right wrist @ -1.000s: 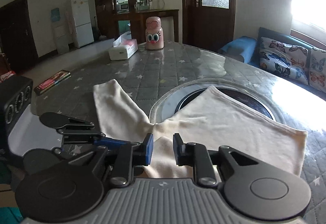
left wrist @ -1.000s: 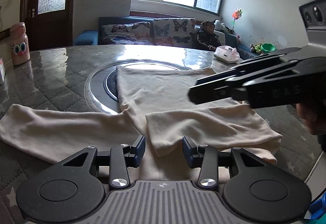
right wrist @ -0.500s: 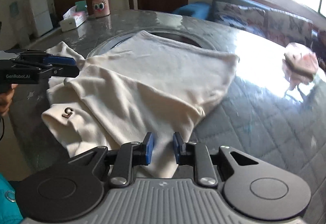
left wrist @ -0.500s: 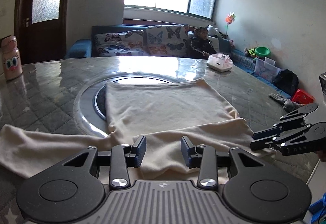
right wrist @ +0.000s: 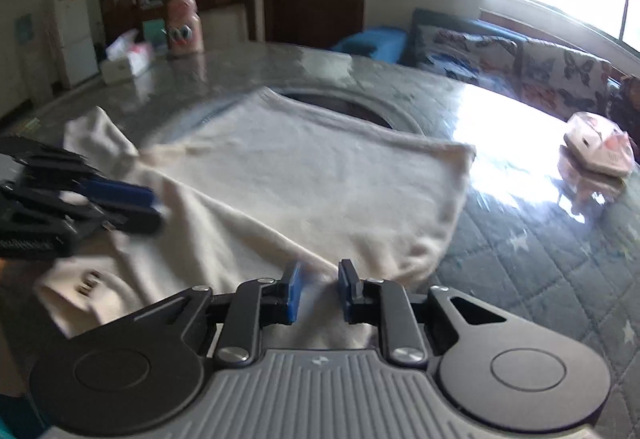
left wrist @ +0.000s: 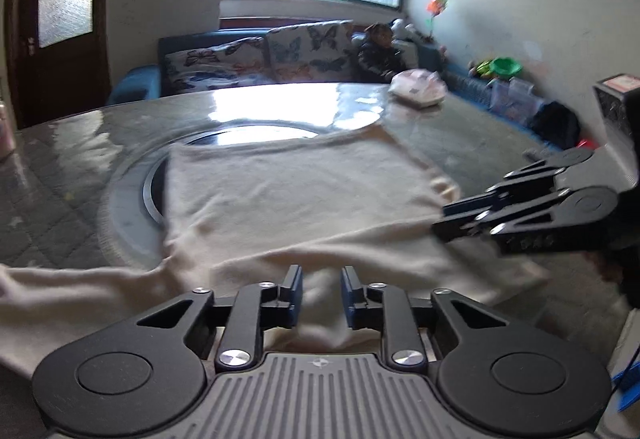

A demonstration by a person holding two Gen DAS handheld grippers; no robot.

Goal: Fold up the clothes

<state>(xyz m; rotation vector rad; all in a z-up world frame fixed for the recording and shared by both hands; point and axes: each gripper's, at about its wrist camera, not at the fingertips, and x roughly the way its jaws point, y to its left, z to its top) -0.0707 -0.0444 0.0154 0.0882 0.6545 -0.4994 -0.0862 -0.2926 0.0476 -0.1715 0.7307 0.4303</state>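
Directly ahead at 12 o'clock, the cream shirt [left wrist: 288, 195] lies crosswise under both open, empty hand-held grippers, left hand-held gripper [left wrist: 320, 293] and right hand-held gripper [right wrist: 319, 291].

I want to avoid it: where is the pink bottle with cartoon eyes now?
In the right wrist view, the pink bottle stands at the table's far left edge, just right of the tissue box.
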